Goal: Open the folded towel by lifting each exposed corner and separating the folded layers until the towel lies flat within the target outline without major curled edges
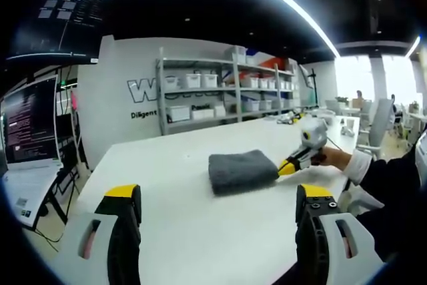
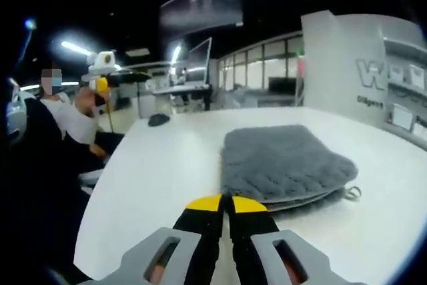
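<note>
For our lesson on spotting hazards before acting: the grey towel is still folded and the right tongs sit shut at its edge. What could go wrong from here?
1. The right tongs are shut at the folded towel's stacked edge. They might pinch several layers together, lifting the bundle instead of separating it.
2. The left tongs hang open, far from the towel, so nothing pins it; pulling could drag it across the smooth white table.
</note>
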Demonstrator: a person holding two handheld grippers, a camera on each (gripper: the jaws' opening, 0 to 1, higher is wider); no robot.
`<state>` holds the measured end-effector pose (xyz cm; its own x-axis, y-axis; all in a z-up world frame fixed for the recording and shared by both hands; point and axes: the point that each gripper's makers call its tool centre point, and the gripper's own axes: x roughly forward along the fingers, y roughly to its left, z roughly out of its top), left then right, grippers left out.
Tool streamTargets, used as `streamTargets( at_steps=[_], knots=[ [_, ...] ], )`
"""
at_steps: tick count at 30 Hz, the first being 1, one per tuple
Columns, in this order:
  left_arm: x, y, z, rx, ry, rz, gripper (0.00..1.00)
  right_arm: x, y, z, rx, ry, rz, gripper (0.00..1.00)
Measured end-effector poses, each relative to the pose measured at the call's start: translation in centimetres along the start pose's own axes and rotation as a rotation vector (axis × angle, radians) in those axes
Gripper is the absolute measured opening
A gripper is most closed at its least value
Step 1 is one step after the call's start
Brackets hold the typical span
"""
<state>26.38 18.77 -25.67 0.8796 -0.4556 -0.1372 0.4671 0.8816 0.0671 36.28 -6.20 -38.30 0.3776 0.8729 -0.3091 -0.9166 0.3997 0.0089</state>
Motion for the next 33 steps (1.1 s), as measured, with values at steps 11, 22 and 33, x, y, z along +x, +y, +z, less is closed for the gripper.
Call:
streamTargets(
  at_steps=[11,22,33],
  knots=[
    [0.1,-0.2,-0.3,0.013,0.014,-0.005,0.95,0.1,0.6,0.0,-0.022,0.002,0.023,0.00],
    [0.1,0.1,-0.2,0.014,0.016,-0.005,0.95,0.5,0.9,0.4,-0.052,-0.001,0.068,0.00],
    [0.1,0.0,-0.1,0.017,0.018,-0.004,0.95,0.6,1.9,0.5,-0.067,-0.005,0.105,0.00]
  ],
)
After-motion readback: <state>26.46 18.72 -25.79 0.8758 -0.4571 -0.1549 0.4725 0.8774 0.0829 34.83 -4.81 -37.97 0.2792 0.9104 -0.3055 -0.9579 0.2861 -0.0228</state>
